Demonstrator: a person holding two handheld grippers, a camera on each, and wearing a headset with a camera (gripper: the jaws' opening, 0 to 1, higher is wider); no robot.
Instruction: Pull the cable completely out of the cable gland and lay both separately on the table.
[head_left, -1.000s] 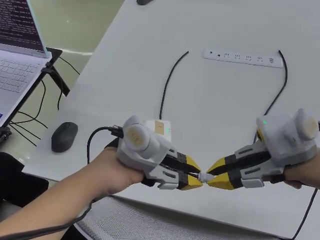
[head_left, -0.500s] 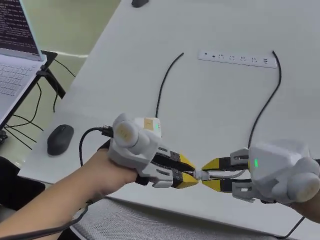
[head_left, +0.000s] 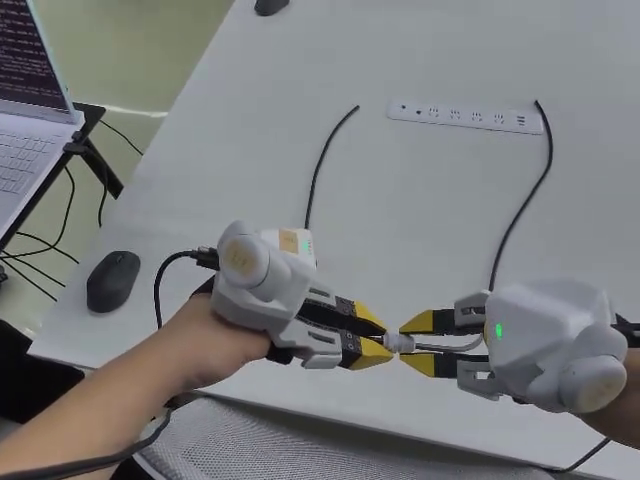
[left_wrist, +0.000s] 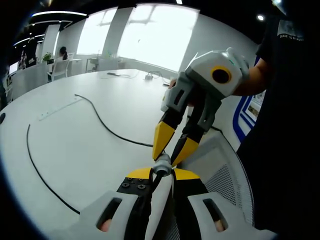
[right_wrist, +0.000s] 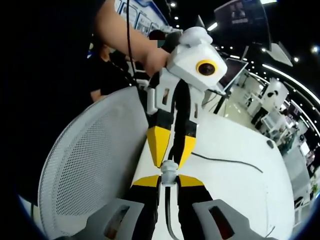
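Meeting tip to tip just over the near edge of a white table (head_left: 420, 230), the left gripper (head_left: 382, 344) and the right gripper (head_left: 412, 343) are pointed at each other, and the small white cable gland (head_left: 400, 344) is caught between them, in the air and not on the table. The left jaws are seen drawn together on one end of the gland. The right jaws are pressed on its other end and stand about as far apart as the gland is wide. The grey cable (head_left: 450, 346) is seen running back from the gland through the gap between them, so it is not yet pulled out. The left gripper is carried by a hand (head_left: 215, 345). Beyond the grippers the table top is smooth and pale. A white power strip (head_left: 462, 115) is laid far past them, its black cord (head_left: 520, 210) is bent back toward the right gripper's side, and a second black wire (head_left: 325, 165) is stretched out ahead of the left gripper. Outside the left gripper, near the table's edge, a dark mouse (head_left: 112, 280) is placed, and further out a laptop (head_left: 25, 110) is raised on a stand over a greenish floor. Under both grippers the white mesh back of a chair (head_left: 260, 445) is found. In the left gripper view tall bright windows (left_wrist: 155, 35) are seen behind the right gripper, at the far end of a large room.
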